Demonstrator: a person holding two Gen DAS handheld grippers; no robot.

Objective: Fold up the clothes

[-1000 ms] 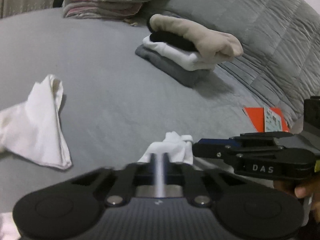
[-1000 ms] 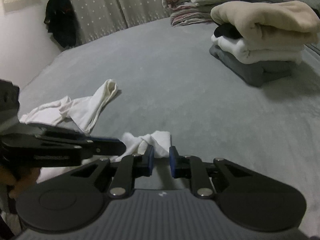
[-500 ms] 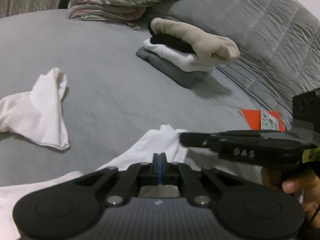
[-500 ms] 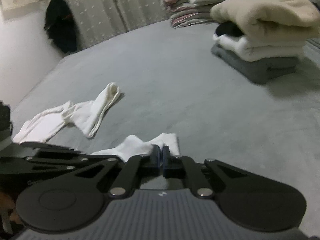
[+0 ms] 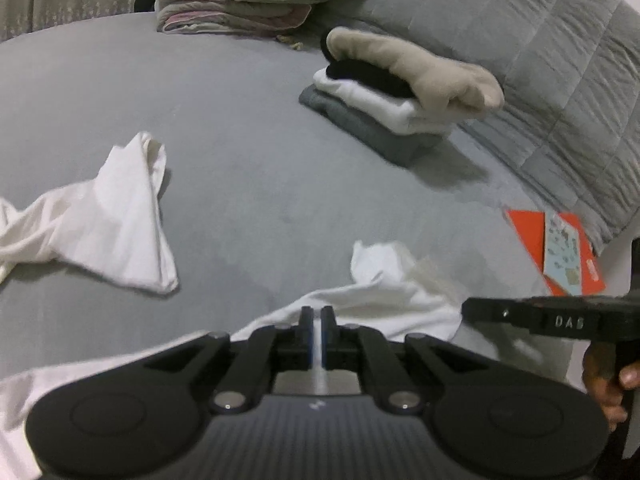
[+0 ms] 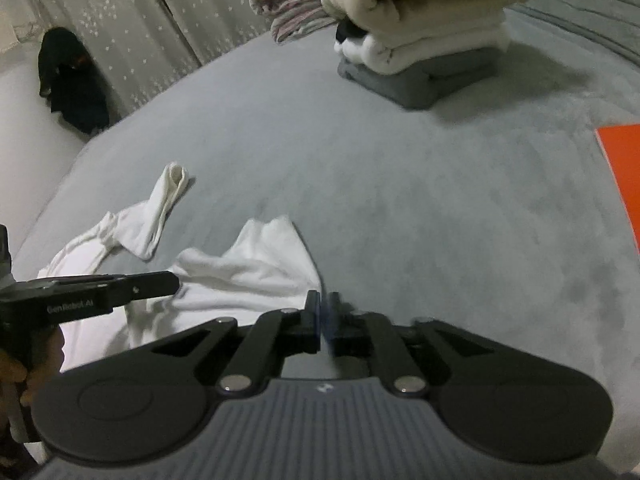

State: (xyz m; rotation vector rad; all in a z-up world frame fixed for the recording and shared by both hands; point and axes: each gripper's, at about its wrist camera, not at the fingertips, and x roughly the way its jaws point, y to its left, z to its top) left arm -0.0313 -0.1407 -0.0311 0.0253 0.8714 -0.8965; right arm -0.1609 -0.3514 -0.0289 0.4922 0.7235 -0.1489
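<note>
The white garment [image 5: 372, 300] lies crumpled on the grey bed [image 5: 240, 120], toward its near edge, with one sleeve [image 5: 116, 224] trailing off to the left and a second flap peaking just ahead of the tools; the left gripper [image 5: 318, 320] has its fingers drawn almost together, a thin strip of white cloth showing between them, so it looks to be pinching the garment's near hem; the right gripper [image 6: 326, 312] also has its fingers nearly shut, at the garment's right-hand corner [image 6: 308, 276], though motion blur leaves it unclear whether cloth is actually caught there. The garment's long axis runs left to right across both tools, which sit side by side along the same hem; any coming fold would probably carry that hem away from the near edge, toward the folded stack [image 5: 400, 96] well apart at the far right; an orange card [image 5: 560, 252] lies near the bed's right edge.
</note>
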